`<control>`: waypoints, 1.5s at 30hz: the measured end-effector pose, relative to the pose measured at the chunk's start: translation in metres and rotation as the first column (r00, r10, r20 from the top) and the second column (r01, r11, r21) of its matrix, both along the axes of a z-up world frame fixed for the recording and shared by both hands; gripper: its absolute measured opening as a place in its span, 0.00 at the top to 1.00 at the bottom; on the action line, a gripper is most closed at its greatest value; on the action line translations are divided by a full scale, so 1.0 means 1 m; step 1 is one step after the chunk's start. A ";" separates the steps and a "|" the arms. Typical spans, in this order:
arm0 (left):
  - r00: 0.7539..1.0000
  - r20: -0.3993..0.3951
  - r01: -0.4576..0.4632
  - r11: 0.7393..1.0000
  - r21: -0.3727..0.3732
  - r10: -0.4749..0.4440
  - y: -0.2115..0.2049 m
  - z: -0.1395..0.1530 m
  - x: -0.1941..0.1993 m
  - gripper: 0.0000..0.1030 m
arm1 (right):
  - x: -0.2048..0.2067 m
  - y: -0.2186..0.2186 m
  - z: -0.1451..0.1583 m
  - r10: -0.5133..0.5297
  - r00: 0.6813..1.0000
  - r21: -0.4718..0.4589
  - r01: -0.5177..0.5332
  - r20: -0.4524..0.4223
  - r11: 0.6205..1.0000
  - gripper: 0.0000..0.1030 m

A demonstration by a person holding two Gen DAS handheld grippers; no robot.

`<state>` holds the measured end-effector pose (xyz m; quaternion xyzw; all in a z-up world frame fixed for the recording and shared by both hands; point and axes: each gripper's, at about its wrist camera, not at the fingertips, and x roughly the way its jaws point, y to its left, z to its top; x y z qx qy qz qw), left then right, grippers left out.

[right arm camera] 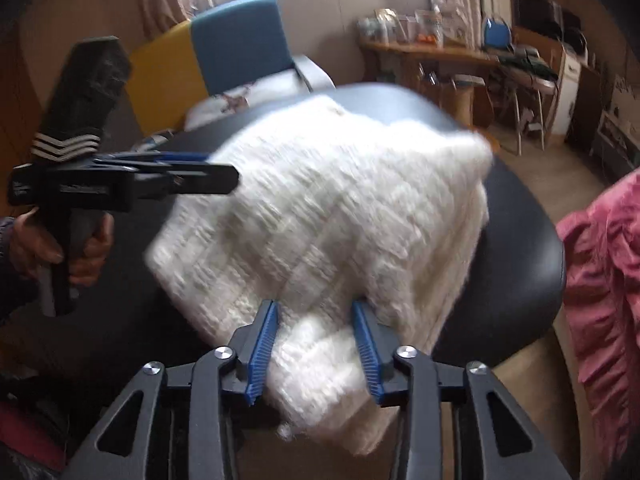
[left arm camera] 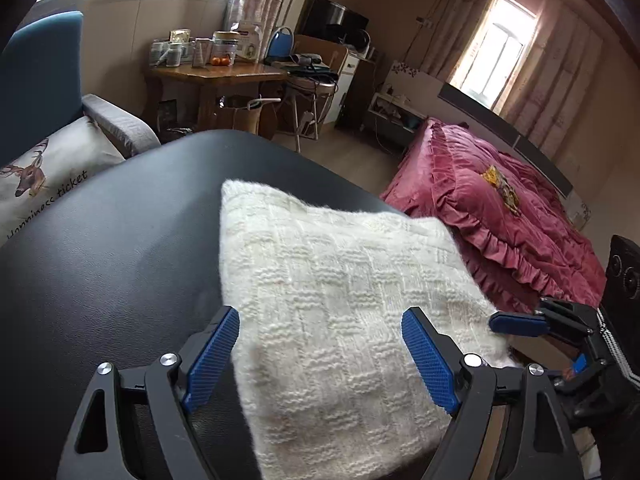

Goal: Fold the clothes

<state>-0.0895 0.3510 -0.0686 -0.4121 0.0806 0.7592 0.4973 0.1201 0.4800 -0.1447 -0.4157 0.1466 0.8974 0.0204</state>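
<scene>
The right hand-held gripper [right arm camera: 316, 346] is nearest. Its two blue pads are clamped on a thick, bunched corner of the white sweater [right arm camera: 320, 216]. This picture is blurry, but the wool plainly fills the gap between the pads.

The left hand-held gripper [left arm camera: 320, 354] has its pads wide apart. The sweater's near edge lies under them, and the pads hold nothing. In the right wrist view this gripper [right arm camera: 224, 178] pokes in from the side, with a hand [right arm camera: 60, 248] around its handle.

The sweater lies folded on the round black worktop [left arm camera: 100, 248]. Its near corner hangs off the edge by the right gripper.

I think the sweater is soft, fluffy and light. It will bend and sag when lifted, so one grip alone would let the fold fall open. It is not slippery, since the knit is bumpy. The best places to hold look like the two near corners, through all the layers at once.

Farther off stand a sofa [left arm camera: 116, 124] with a deer cushion [left arm camera: 44, 172], a pink bed [left arm camera: 500, 216] and a wooden table [left arm camera: 224, 74] full of jars.
</scene>
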 end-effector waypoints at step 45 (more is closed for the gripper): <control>0.831 -0.293 -0.506 0.861 -0.047 0.472 -0.119 0.084 0.071 0.00 | -0.029 -0.087 0.096 -0.250 0.949 0.205 0.287 -0.190 0.936 0.62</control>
